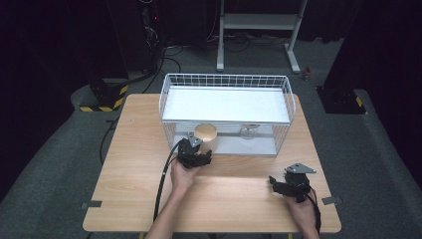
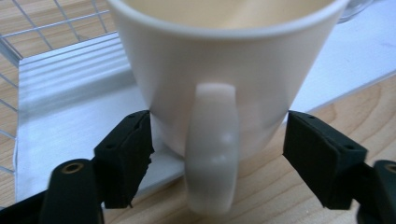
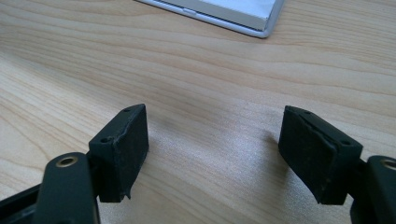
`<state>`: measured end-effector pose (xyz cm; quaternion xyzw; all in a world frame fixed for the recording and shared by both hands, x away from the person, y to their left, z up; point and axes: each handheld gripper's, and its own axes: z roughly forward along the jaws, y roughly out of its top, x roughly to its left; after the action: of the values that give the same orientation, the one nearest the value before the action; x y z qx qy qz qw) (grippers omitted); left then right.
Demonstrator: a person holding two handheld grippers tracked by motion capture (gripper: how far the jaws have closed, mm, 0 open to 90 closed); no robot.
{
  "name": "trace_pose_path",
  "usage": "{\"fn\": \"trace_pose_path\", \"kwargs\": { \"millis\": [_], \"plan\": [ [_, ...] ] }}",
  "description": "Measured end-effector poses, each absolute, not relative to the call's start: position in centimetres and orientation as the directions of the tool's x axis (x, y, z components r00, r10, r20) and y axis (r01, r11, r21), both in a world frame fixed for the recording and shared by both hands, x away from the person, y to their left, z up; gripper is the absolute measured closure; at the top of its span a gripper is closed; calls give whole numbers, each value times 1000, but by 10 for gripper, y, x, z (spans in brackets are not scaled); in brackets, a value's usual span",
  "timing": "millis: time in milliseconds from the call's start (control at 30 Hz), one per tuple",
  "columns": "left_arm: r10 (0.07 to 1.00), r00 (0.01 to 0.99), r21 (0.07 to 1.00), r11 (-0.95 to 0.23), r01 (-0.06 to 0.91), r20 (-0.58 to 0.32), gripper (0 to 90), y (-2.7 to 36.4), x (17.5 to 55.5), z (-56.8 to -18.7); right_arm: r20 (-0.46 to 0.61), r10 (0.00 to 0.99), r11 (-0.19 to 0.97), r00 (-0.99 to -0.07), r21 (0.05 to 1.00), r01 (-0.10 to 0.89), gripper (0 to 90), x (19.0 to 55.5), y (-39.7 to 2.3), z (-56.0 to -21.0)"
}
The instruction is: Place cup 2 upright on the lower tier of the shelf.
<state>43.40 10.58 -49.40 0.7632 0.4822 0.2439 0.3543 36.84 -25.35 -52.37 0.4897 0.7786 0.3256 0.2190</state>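
Two hand-held grippers here. Left hand-held gripper (image 2: 217,154) straddles the white ceramic mug (image 2: 224,70) at the front edge of the white wire basket (image 1: 171,94): one pad touches, the other doesn't, so no grip yet. Next, I'd guess: squeeze, lift straight. Right hand-held gripper (image 3: 215,154) gapes empty over the wooden surface (image 3: 196,84), well apart from the basket.

In your left gripper view the mug (image 2: 224,70) is cut off at the top edge, its handle (image 2: 212,149) blurred. From above, the small clear thing (image 1: 248,132) behind the basket (image 1: 226,79) wires is too small to identify.
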Motion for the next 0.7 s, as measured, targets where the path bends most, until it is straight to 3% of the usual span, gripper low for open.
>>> {"fn": "trace_pose_path", "kwargs": {
  "millis": [700],
  "plan": [
    [930, 366, 766, -256, 590, 29, 414, 105, 450, -499, -22, 905, 309, -425, 722, 620, 242, 368, -253, -524]
  ]
}}
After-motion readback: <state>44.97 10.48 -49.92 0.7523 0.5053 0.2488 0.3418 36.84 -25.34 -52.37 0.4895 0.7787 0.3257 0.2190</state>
